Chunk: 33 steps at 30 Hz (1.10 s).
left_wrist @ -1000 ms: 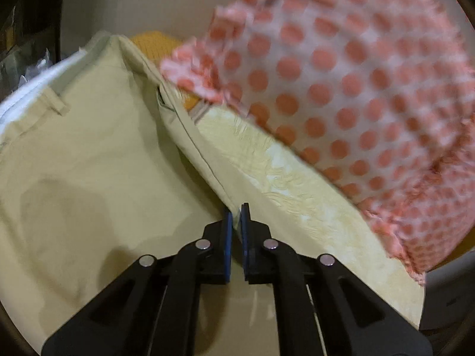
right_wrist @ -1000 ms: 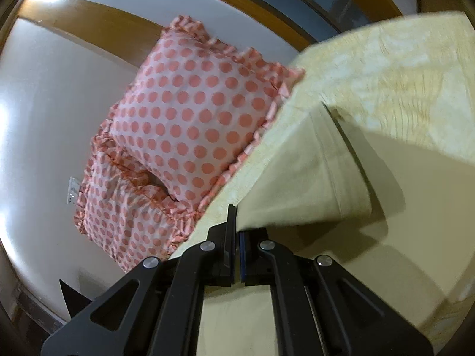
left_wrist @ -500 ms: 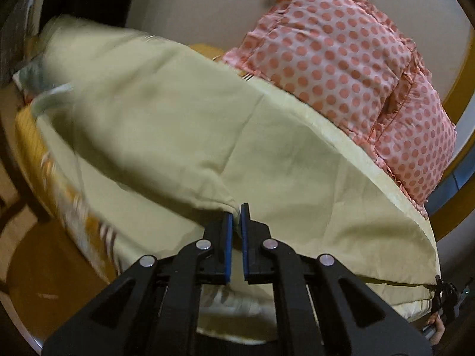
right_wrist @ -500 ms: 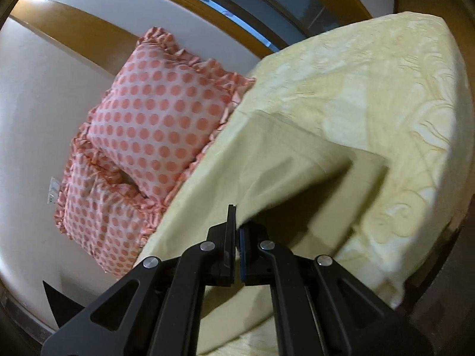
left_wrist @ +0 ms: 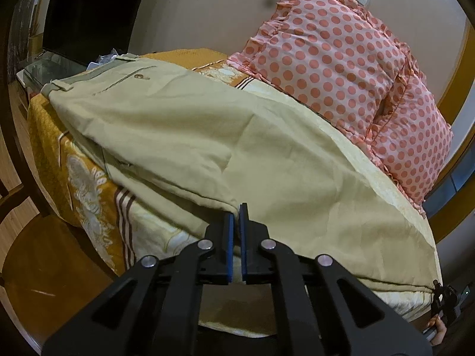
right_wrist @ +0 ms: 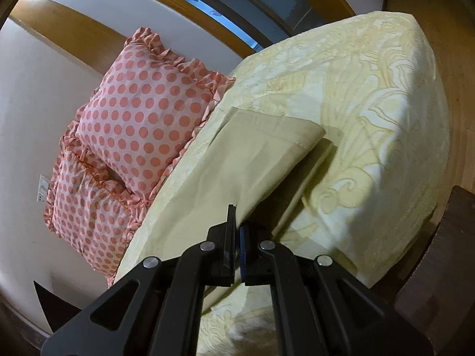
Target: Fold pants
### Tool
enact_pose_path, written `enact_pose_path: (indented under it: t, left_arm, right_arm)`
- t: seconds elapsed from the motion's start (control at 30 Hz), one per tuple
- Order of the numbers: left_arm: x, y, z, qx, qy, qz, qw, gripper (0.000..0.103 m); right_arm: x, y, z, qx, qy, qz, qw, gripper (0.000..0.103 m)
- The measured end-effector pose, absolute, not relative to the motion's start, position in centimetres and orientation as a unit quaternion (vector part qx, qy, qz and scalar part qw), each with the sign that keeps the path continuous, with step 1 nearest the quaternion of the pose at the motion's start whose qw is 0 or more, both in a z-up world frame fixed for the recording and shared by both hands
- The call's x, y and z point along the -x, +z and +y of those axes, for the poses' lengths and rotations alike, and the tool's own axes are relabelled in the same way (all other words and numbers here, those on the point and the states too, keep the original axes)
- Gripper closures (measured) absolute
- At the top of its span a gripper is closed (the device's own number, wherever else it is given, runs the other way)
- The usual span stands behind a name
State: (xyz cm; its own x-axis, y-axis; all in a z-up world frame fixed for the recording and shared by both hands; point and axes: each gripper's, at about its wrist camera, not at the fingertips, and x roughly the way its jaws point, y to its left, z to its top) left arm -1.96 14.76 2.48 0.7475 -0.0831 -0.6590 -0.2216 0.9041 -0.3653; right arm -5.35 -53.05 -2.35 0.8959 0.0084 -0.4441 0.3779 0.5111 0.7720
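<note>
Pale khaki pants [left_wrist: 184, 124] lie across the bed, waistband with a pocket button at the far left. My left gripper [left_wrist: 235, 212] is shut on the near edge of the pants fabric. In the right wrist view the pants [right_wrist: 237, 160] show their leg end, the upper leg's hem lifted over the lower leg. My right gripper [right_wrist: 236, 218] is shut on the near edge of that upper leg. The right gripper also shows in the left wrist view [left_wrist: 445, 314], small, at the bed's far right edge.
The bed has a cream and orange patterned cover [left_wrist: 89, 195] [right_wrist: 371, 112]. Two pink polka-dot pillows [left_wrist: 341, 59] [right_wrist: 142, 118] lean on the wall behind the pants. Wooden floor [left_wrist: 44, 267] lies below the bed's near side. A dark wooden piece [right_wrist: 451, 243] stands at the right.
Both grippers have pulled back and lifted away from the bed while holding the pants. The pants now lie spread lengthwise along the bed with one leg laid over the other.
</note>
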Motion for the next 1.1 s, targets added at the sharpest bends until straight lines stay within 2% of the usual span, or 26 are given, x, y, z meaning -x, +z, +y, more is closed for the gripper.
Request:
enact_pose_path:
  t: [0.17, 0.2, 0.23, 0.3, 0.33, 0.37, 0.4, 0.57, 0.67, 0.7, 0.73, 0.83, 0.93, 1.1]
  left_arm:
    - [2.7, 2.0, 14.3, 0.190, 0.041, 0.343, 0.919, 0.098]
    - [3.0, 2.2, 14.3, 0.184, 0.044, 0.339, 0.922, 0.091]
    - [3.4, 2.4, 14.3, 0.178, 0.049, 0.330, 0.926, 0.087]
    - [4.3, 3.2, 14.5, 0.161, 0.060, 0.311, 0.935, 0.070]
    - [4.8, 3.7, 14.5, 0.151, 0.072, 0.300, 0.939, 0.065]
    - [5.6, 4.4, 14.6, 0.131, 0.102, 0.275, 0.947, 0.053]
    - [6.0, 4.9, 14.8, 0.121, 0.117, 0.260, 0.951, 0.048]
    - [5.8, 6.7, 15.8, 0.101, 0.144, 0.221, 0.959, 0.040]
    - [4.1, 6.3, 16.3, 0.100, 0.139, 0.233, 0.957, 0.040]
    - [3.4, 6.1, 16.4, 0.100, 0.140, 0.238, 0.956, 0.039]
    - [2.9, 5.7, 16.7, 0.099, 0.141, 0.243, 0.955, 0.038]
    - [1.8, 4.5, 17.2, 0.103, 0.142, 0.264, 0.949, 0.034]
    - [0.9, 2.5, 18.0, 0.120, 0.135, 0.298, 0.937, 0.031]
    - [1.0, 2.1, 17.2, 0.092, 0.136, 0.291, 0.942, 0.023]
  right_arm:
    - [4.8, -1.6, -52.3, -0.428, -0.130, 0.228, 0.865, 0.098]
    - [5.0, -1.2, -52.2, -0.426, -0.135, 0.228, 0.865, 0.087]
    - [5.3, -0.9, -52.3, -0.424, -0.138, 0.222, 0.867, 0.068]
    - [6.7, 0.3, -52.2, -0.400, -0.181, 0.186, 0.879, 0.040]
    - [7.0, 0.5, -52.3, -0.388, -0.196, 0.178, 0.883, 0.039]
    - [7.2, 0.7, -52.4, -0.373, -0.213, 0.176, 0.886, 0.039]
    - [7.2, 0.6, -52.7, -0.368, -0.218, 0.179, 0.886, 0.039]
    - [6.5, -0.7, -52.9, -0.359, -0.226, 0.192, 0.885, 0.049]
    - [5.9, -0.9, -51.8, -0.346, -0.198, 0.199, 0.895, 0.062]
    - [5.8, -1.0, -51.7, -0.349, -0.187, 0.201, 0.896, 0.076]
    - [5.5, -1.5, -51.8, -0.363, -0.170, 0.204, 0.893, 0.085]
    - [4.9, -1.5, -51.7, -0.350, -0.168, 0.195, 0.901, 0.097]
    - [2.9, 0.1, -50.6, -0.315, -0.149, 0.190, 0.918, 0.098]
    - [-1.8, 6.1, -44.1, -0.258, -0.018, 0.158, 0.953, 0.098]
